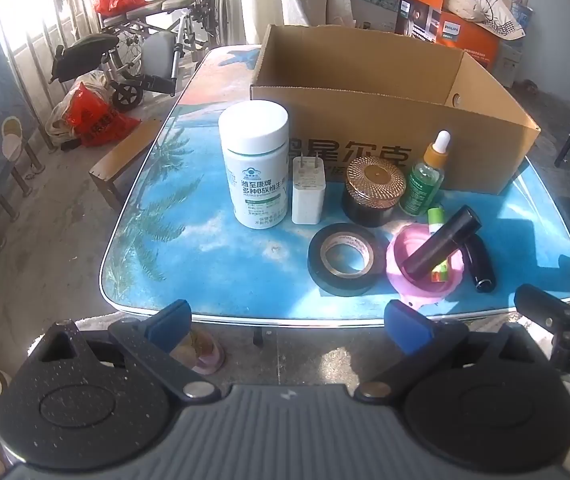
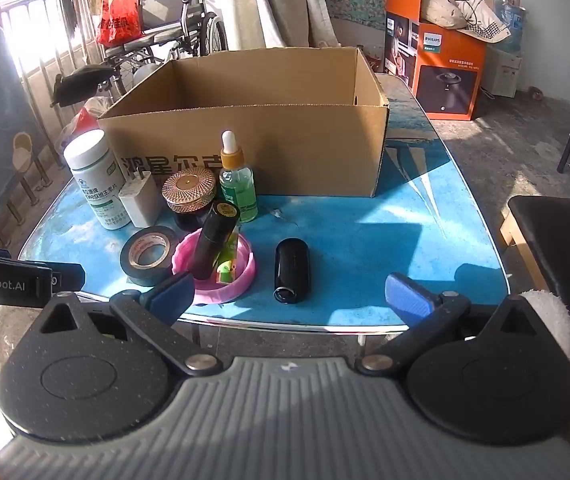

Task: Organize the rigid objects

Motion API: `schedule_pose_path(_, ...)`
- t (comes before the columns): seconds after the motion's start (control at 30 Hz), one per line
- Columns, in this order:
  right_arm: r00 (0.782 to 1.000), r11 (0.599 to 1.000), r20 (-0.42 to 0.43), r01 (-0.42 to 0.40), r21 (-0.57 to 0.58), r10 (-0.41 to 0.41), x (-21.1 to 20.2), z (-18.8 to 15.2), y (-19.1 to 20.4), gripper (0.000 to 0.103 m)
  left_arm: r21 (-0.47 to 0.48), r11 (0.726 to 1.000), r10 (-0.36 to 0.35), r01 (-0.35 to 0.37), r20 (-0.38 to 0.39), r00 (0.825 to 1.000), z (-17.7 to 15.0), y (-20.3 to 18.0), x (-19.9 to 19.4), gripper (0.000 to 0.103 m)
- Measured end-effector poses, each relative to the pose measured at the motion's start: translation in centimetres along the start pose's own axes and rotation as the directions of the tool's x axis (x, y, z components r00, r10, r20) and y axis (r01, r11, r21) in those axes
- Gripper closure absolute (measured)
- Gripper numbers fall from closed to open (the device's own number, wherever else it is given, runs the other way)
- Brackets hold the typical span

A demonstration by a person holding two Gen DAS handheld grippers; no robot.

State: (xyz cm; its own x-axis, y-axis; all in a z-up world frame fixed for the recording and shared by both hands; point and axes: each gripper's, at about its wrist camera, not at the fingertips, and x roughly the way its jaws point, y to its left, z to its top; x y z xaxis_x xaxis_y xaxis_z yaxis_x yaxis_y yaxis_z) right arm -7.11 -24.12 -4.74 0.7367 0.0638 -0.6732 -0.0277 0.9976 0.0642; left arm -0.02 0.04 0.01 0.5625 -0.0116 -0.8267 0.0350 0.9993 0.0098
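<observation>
The left gripper (image 1: 289,326) has its two blue-padded fingers spread wide with nothing between them, and it hangs over the near edge of the blue table with a printed palm-tree picture (image 1: 213,276). The right gripper (image 2: 290,300) is also wide apart and holds nothing; it stands at the near edge of the same table, and its left pad is in front of the rim of the shallow pink plastic dish (image 2: 241,280). All the small things stand in a group in front of the open brown cardboard box (image 1: 397,120), which seems to have nothing in it as far as can be seen. Just beside the front wall of the box are, from left to right, a white plastic pill bottle with a white cap (image 1: 255,164), a white plug charger standing with its pins upward (image 1: 308,192), a dark round jar with a copper patterned lid (image 1: 373,192) and a green glass dropper bottle with a white bulb (image 1: 425,178). Nearer to the grippers, a roll of black tape (image 1: 345,258) lies flat just beside the pink dish. A black cylinder tube (image 1: 441,240) leans tilted in this dish, together with a small green and yellow thing that I cannot identify. Another short black cylinder (image 2: 292,270) lies on its side on the table, to the right of the dish and apart from it.
</observation>
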Motion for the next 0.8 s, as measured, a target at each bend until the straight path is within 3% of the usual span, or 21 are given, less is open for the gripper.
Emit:
schedule_pose_path(0.17, 0.999, 1.000, -0.045, -0.007, -0.025, 0.005, 0.6, 0.2, 0.7, 0.001, 0.002, 1.000, 0.004, -0.004, 0.001, 1.000, -0.3, 0.0, 0.0, 0.000)
schedule_pose_path(0.33, 0.999, 0.999, -0.040, -0.003, -0.041, 0.001, 0.7, 0.3, 1.8, 0.001, 0.008, 1.000, -0.017, 0.017, 0.012, 1.000, -0.9, 0.4, -0.5, 0.000)
schedule_pose_path(0.4, 0.999, 0.999, -0.042, -0.004, -0.038, 0.003, 0.6, 0.4, 1.6, 0.001, -0.014, 1.000, 0.022, -0.022, -0.020, 1.000, -0.2, 0.8, 1.0, 0.000)
schedule_pose_path(0.8, 0.998, 0.999, -0.055, -0.007, -0.039, 0.005, 1.0, 0.6, 1.8, 0.001, -0.007, 1.000, 0.016, -0.016, -0.015, 1.000, -0.1, 0.8, 1.0, 0.000)
